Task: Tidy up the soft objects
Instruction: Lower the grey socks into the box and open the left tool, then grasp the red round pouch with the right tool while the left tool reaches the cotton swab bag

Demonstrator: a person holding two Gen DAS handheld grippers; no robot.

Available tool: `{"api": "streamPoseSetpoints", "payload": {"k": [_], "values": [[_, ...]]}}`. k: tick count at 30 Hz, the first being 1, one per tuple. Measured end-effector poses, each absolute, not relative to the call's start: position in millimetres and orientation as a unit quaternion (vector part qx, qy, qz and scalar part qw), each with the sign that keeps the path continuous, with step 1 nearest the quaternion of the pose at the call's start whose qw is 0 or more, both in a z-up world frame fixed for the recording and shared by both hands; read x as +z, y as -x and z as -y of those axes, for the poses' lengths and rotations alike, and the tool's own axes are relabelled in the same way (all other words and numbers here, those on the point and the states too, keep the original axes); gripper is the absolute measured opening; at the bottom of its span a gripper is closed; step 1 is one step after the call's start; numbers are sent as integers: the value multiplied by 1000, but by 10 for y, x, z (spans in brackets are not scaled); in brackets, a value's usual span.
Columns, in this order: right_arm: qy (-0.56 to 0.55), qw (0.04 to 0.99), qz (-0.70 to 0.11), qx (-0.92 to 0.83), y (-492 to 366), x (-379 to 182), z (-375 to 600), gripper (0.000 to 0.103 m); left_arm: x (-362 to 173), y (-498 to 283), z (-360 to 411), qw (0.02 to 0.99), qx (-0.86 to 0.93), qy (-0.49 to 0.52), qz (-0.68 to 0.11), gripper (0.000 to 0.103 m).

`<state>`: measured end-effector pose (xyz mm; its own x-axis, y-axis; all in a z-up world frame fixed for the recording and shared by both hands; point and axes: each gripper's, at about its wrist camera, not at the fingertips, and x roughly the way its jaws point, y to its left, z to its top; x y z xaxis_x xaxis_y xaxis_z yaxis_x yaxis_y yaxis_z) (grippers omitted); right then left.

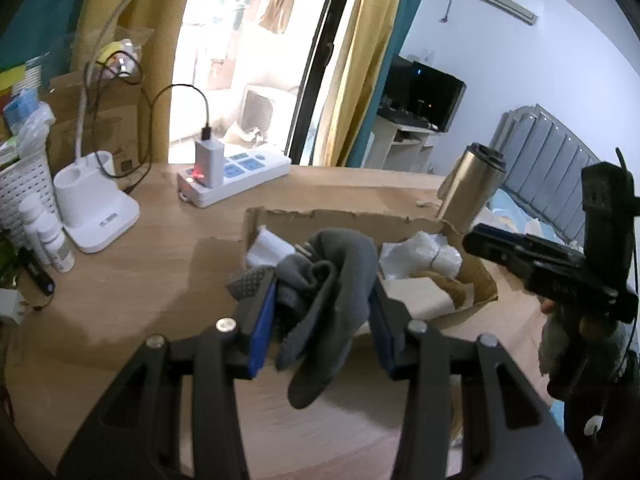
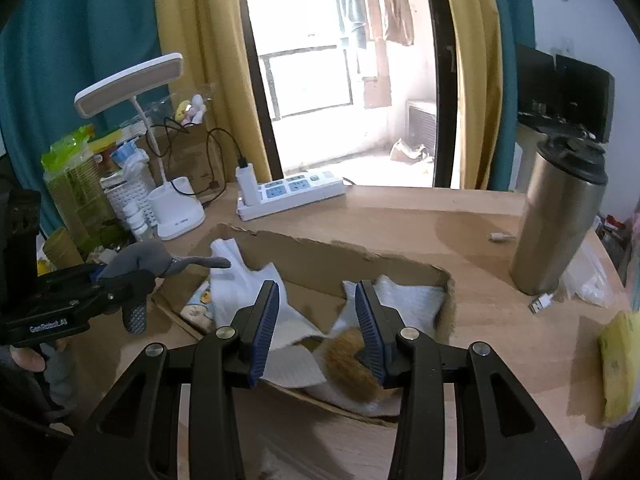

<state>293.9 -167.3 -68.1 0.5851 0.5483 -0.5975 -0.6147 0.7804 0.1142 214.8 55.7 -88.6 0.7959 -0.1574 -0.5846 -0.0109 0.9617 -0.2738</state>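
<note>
A torn, shallow cardboard box lies on the wooden desk. In it are white cloths and a brown furry soft piece. My left gripper is shut on a crumpled grey glove, held just above the box's near left edge. In the right wrist view the glove sticks out of that left gripper at the box's left corner. My right gripper hovers open over the box with nothing between its blue pads; the left wrist view shows it side-on at the right.
A steel tumbler stands on the desk right of the box, with a USB plug at its foot. Behind the box are a white power strip, a desk lamp's base and a white basket. A yellow object lies at the right edge.
</note>
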Motion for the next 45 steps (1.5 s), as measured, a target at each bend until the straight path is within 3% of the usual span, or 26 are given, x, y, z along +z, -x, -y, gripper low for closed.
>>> {"api": "streamPoseSetpoints", "payload": {"k": [16, 19, 24, 26, 45], "values": [[10, 900, -313, 304, -3027, -747, 2290, 42, -875, -2683, 28, 935, -54, 97, -338, 48], [3, 901, -313, 299, -3026, -760, 2347, 42, -881, -2780, 65, 933, -57, 94, -344, 59], [1, 902, -309, 301, -2987, -741, 2334, 42, -898, -2832, 157, 932, -46, 81, -351, 89], [3, 902, -309, 301, -2978, -736, 2339, 42, -886, -2818, 167, 933, -47, 79, -349, 94], [21, 907, -293, 300, -2562, -555, 2218, 43, -730, -2337, 48, 940, -53, 94, -323, 95]]}}
